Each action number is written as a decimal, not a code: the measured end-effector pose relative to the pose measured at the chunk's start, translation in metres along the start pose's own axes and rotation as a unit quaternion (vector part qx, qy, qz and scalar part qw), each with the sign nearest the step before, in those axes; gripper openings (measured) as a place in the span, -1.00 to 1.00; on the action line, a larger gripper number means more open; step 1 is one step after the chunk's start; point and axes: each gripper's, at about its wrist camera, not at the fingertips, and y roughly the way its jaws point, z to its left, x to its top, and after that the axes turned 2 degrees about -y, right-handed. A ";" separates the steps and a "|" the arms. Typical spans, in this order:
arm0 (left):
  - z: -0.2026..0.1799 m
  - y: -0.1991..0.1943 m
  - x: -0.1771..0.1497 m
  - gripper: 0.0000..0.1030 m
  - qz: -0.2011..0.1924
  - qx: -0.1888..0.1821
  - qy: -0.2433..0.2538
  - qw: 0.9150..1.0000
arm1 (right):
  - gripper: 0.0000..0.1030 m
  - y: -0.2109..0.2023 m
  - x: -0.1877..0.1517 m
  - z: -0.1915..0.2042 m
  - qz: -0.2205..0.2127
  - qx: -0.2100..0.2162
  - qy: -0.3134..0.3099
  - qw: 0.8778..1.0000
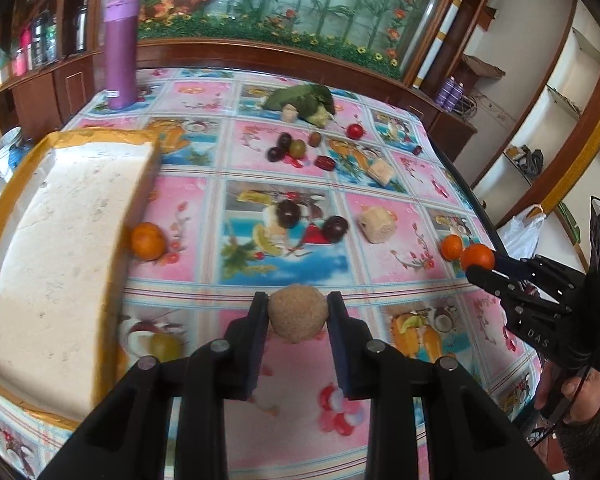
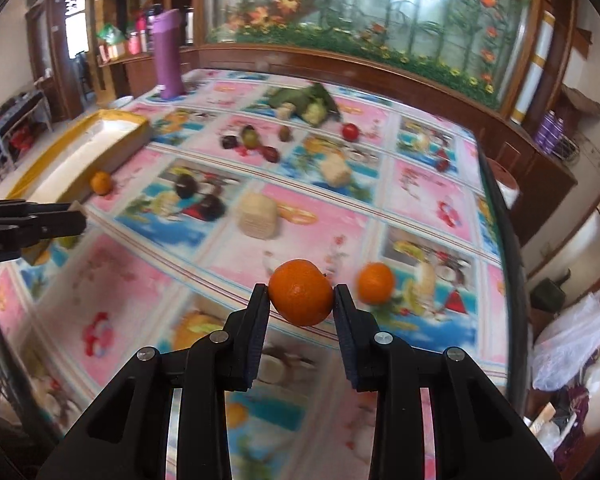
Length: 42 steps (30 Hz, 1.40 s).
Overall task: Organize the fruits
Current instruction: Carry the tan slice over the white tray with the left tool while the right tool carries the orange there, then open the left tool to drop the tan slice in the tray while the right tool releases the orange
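1. The letters "DAS" stand in pale relief on the black body of the right gripper (image 1: 485, 266), at about four o'clock in the left wrist view.
2. The label on the purple bottle (image 1: 120, 52), at eleven o'clock, is too small to read.

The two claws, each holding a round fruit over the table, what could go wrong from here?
The orange is pinched only at the right claw tips, so it might slip and roll towards the nearby table edge. The brown round fruit in the left claw is also held at the tips; swinging towards the white tray could shake it loose.
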 end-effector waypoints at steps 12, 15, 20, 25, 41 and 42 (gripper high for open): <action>0.103 -0.047 -0.007 -0.38 -0.034 0.073 -0.074 0.994 | -0.39 0.026 0.059 0.130 -0.010 0.106 -0.096 0.990; 0.129 -0.054 -0.010 -0.38 -0.038 0.094 -0.089 0.991 | -0.39 0.031 0.075 0.163 -0.013 0.132 -0.116 0.984; 0.167 -0.057 -0.009 -0.38 -0.039 0.122 -0.106 0.986 | -0.39 0.046 0.102 0.216 -0.011 0.170 -0.142 0.975; 0.193 -0.045 -0.007 -0.38 -0.025 0.136 -0.112 0.984 | -0.39 0.071 0.120 0.262 0.001 0.190 -0.166 0.968; 0.218 -0.021 -0.008 -0.38 0.005 0.170 -0.099 0.980 | -0.33 0.115 0.120 0.299 0.048 0.184 -0.187 0.964; 0.218 -0.021 -0.009 -0.38 0.005 0.172 -0.098 0.980 | -0.29 0.116 0.120 0.300 0.048 0.181 -0.187 0.964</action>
